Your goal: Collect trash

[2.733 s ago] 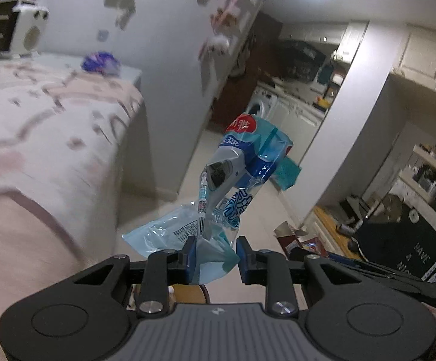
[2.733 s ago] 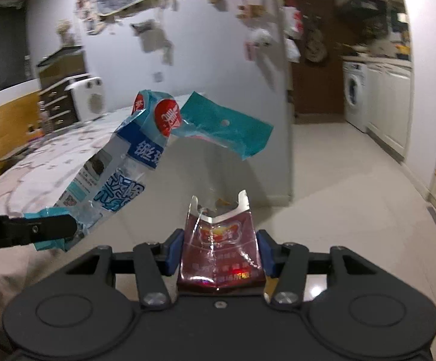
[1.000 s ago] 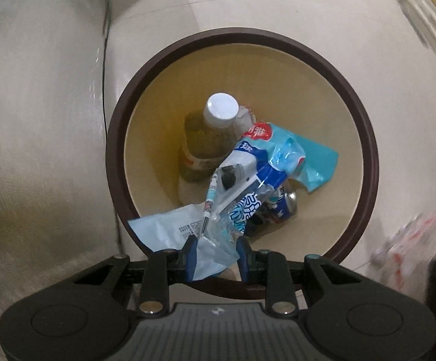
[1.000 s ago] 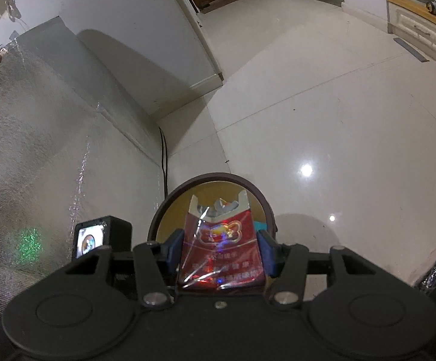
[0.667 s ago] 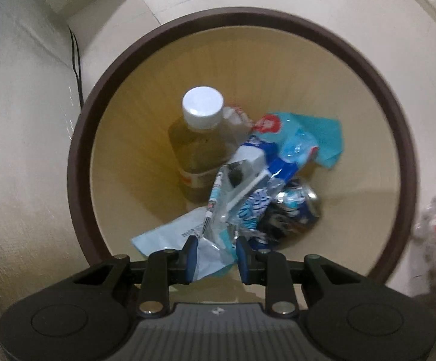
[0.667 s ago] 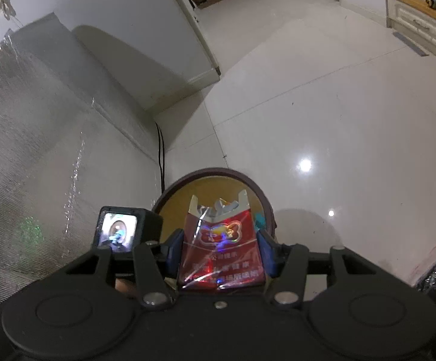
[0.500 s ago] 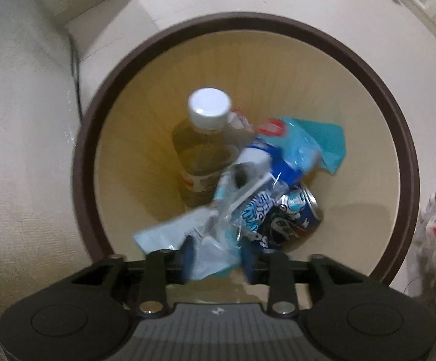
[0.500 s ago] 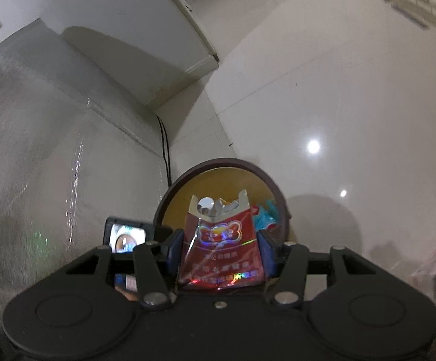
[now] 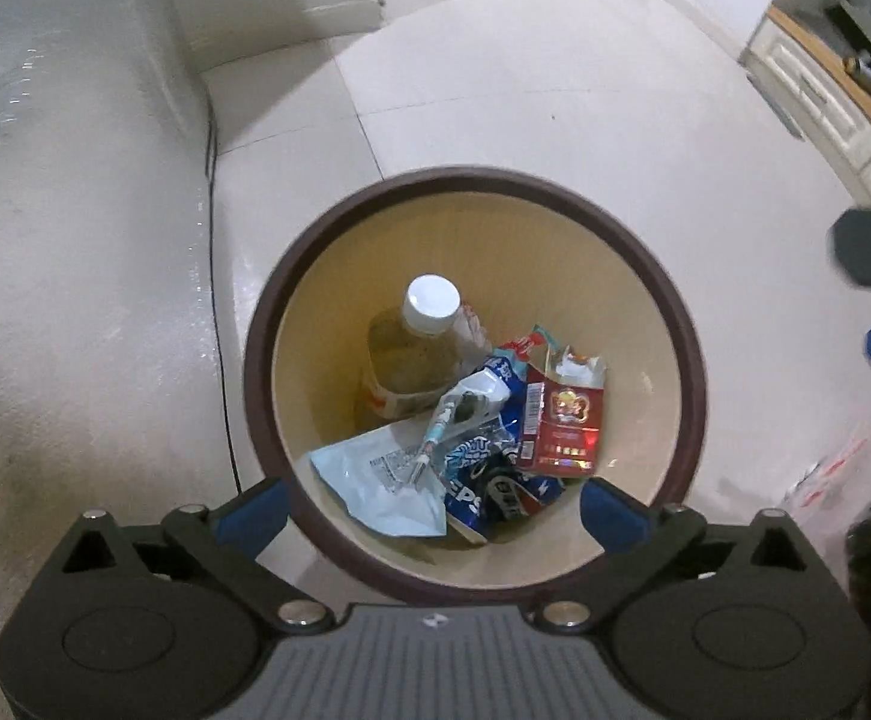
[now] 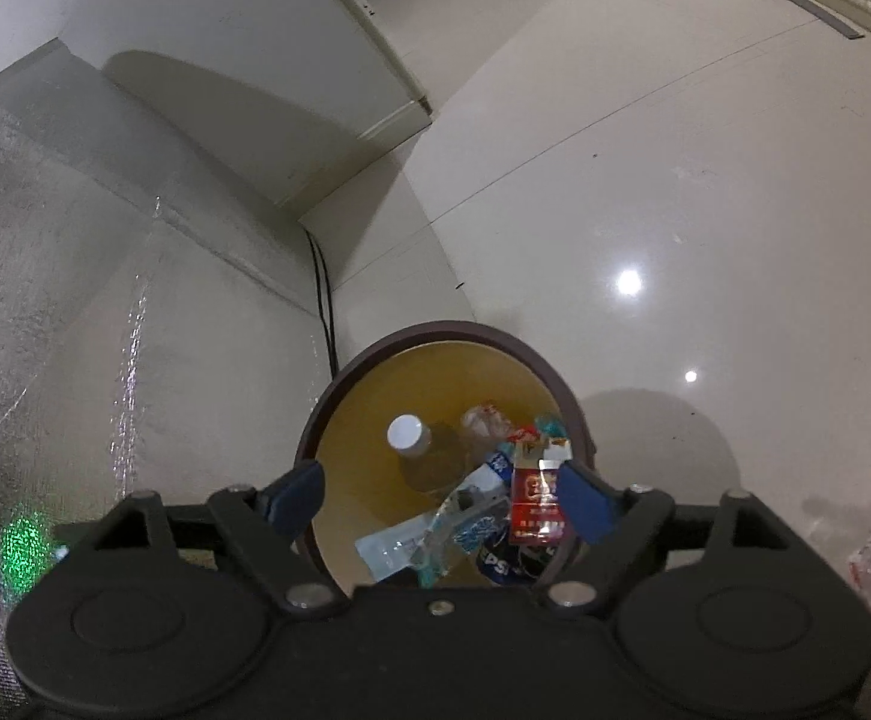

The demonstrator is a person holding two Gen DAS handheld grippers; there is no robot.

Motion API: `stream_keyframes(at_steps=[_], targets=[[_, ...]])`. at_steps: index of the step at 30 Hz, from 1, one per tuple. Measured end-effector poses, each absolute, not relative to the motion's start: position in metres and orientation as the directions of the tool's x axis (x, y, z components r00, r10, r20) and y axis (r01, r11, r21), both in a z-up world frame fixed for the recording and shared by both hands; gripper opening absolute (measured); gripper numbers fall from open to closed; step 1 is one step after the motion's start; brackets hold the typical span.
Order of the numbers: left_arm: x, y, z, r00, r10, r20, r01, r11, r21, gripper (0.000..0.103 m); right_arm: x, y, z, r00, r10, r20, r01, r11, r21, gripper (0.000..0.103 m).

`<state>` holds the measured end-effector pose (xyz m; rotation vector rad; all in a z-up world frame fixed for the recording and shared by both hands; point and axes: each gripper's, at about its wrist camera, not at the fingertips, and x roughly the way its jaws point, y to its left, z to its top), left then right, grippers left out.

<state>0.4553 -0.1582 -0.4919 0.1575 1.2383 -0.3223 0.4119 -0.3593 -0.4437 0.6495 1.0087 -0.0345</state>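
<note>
We hold both tools above the round brown-rimmed waste bin. Left gripper: jaws opening, spread wide, nothing between the pads. Right gripper: jaws opening as well, pads clear of everything, nothing gripped.

Inside the bin, nearest us, lies the pale blue plastic wrapper, overlapping a crushed Pepsi can. Beside these sits the red cigarette pack, torn top up, leaning on the blue-and-white snack bag. Behind them stands a white-capped bottle of brownish liquid against the far-left inner wall.

Beyond the bin we note glossy pale floor tiles, a black cable along the wall, and a silver foil-covered surface at left.
</note>
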Motion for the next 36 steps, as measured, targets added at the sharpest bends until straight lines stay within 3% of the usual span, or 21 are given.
stream_keyframes(at_steps=[8, 14, 26, 36], targets=[[0.432, -0.144, -0.447, 0.348, -0.138, -0.927, 0.265, 0.963, -0.044, 0.103, 0.404, -0.355, -0.427, 0.527, 0.245, -0.814, 0.256, 0.867, 0.427, 0.086], [0.409, -0.135, -0.405, 0.389, -0.127, -0.912, 0.228, 0.973, -0.038, 0.103, 0.386, -0.347, -0.398, 0.535, 0.206, -0.820, 0.190, 0.916, 0.354, 0.094], [0.343, -0.132, -0.295, 0.532, -0.189, -0.825, 0.201, 0.975, -0.094, 0.103, 0.324, -0.348, -0.295, 0.658, 0.135, -0.741, 0.148, 0.941, 0.303, 0.103], [0.281, -0.130, -0.204, 0.637, -0.207, -0.742, 0.217, 0.972, -0.085, 0.103, 0.260, -0.350, -0.201, 0.754, 0.085, -0.652, 0.112, 0.960, 0.256, 0.103]])
